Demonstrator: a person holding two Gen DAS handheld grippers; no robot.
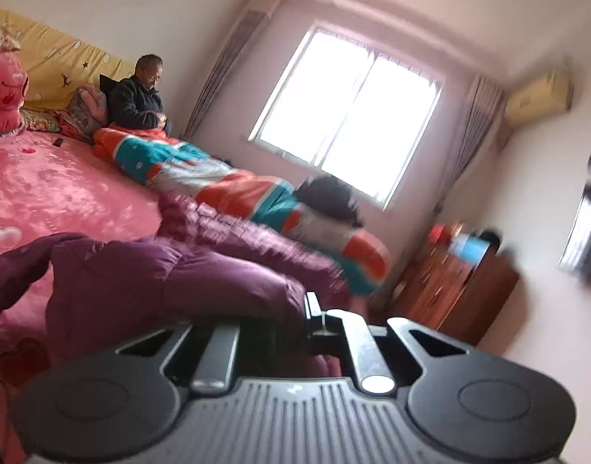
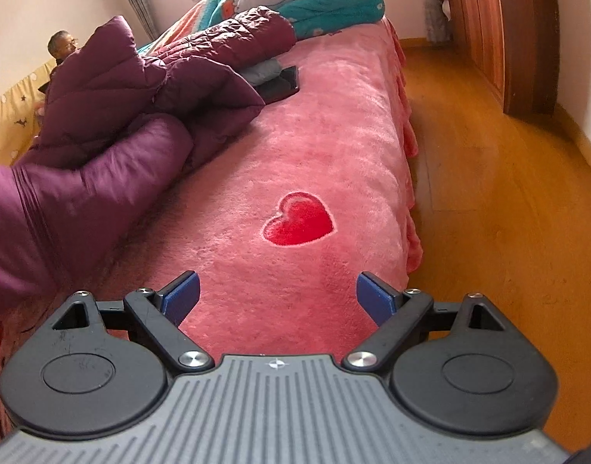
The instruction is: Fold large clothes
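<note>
- On the pink bed (image 2: 295,147) lies my purple down coat (image 2: 148,89), bunched toward the left side, one puffy sleeve reaching close to the right camera.
- My left hand-held gripper (image 1: 315,321) has its jaws drawn together, with purple cloth bulging right at the fingers; I judge it pinched on a fold of the coat, though blur hides the exact contact.
- My right hand-held gripper (image 2: 278,297) stands wide open with nothing between its blue pads (image 2: 181,295), hanging over bare bedspread near the red heart (image 2: 299,218), well apart from the coat.
- I read the step as the first lift: one edge of the coat taken up so it can be spread or turned over.
- Next, I think the right side must reach left to the coat and take a matching edge, so both ends rise level.
- A dark phone (image 2: 280,87) sits just beside the coat's far fold; I would keep the cloth from dragging it.
- Someone sits at the head of the bed (image 1: 139,96), clear of my work.
</note>
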